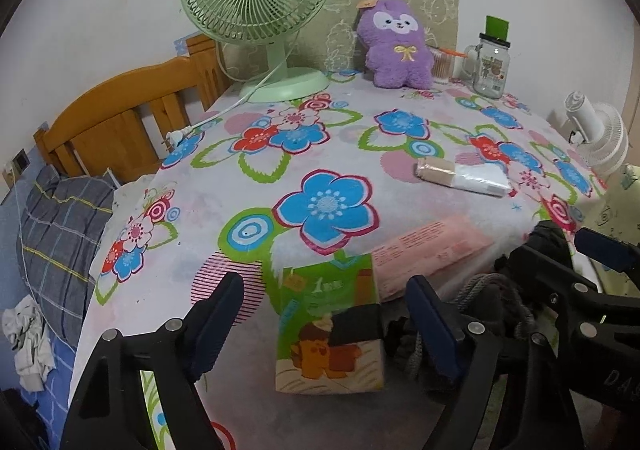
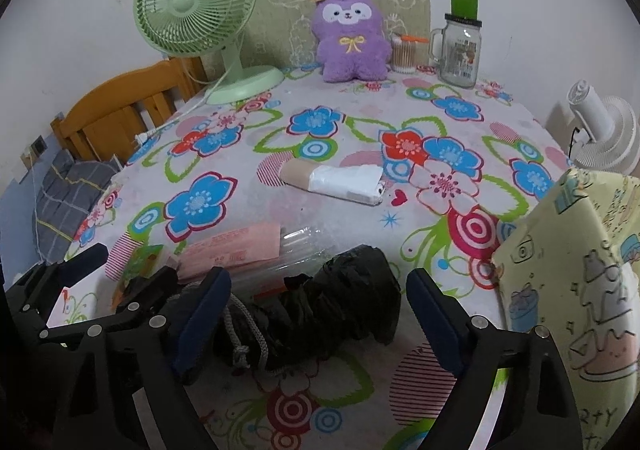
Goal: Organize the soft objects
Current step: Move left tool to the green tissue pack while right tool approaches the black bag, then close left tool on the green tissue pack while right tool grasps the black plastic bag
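We are holding the left gripper (image 1: 324, 324) wide open around the green tissue pack (image 1: 330, 326), gripping nothing. Just right of it, we are keeping the right gripper (image 2: 320, 314) spread open around the black drawstring bag (image 2: 320, 310), jaws not closing on it. The purple plush (image 2: 352, 36) is sitting at the far edge of the floral table (image 2: 280, 210).
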`<state>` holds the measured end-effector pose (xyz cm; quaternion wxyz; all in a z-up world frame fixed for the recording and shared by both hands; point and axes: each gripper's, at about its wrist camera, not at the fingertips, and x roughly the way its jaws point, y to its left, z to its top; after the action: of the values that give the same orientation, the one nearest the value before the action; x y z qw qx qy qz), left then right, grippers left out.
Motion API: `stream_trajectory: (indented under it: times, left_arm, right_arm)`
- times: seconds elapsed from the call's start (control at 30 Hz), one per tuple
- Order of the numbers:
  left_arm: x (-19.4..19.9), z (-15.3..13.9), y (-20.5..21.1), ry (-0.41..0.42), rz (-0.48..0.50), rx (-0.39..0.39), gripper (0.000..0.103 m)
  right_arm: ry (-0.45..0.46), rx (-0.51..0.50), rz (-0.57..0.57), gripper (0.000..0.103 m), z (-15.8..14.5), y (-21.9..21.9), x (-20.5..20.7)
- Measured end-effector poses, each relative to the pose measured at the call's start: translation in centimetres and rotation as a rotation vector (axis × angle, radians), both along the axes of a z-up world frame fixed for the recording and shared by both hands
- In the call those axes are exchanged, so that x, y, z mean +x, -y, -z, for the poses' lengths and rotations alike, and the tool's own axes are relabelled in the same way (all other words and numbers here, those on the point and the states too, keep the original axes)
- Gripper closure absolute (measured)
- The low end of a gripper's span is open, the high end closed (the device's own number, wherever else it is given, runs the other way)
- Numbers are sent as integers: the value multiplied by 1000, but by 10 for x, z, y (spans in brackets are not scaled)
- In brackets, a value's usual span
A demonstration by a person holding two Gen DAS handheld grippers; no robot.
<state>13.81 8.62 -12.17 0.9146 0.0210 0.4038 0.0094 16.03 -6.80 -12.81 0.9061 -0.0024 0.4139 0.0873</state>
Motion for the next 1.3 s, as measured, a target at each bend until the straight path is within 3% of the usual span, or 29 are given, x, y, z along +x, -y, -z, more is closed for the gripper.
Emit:
stream_trajectory:
  times: [0.2,0.33,0.43,0.53,0.6,0.77,0.87,1.0,1.3]
  left_arm:
    - [2,7,-5,-14,-11,-11,19]
    - [2,7,-5,-15,-5,-11,33]
    - [0,6,-5,-23,14,-25,36]
    - [-1,7,-6,-28,5,-45,36]
    - [0,9,-7,-33,-2,-63,34]
    - [2,9,-9,-43,-17,-71,32]
    - [1,6,-8,-42,-16,-45,32]
    - [-3,-1,-9,-21,-28,-2,31]
    - [4,11,-12,-76,-8,-40,33]
  right_arm:
    - [-15,2,9,13,6,-1,6]
    - [-25,2,28,15,9,4,8]
    - [-66,-44,31,28,18,2,10]
    - [-87,-26,14,29,25,0,9]
    - [-79,-38,2,35,25,-3,8]
    - [-58,-51,-25,61,23,-9,4]
    - [-63,-26,-25,68,20,-8,6]
    - [-23,-28,-11,71,8,-8,3]
    - [24,-34,-20,73,-5,-15,-1]
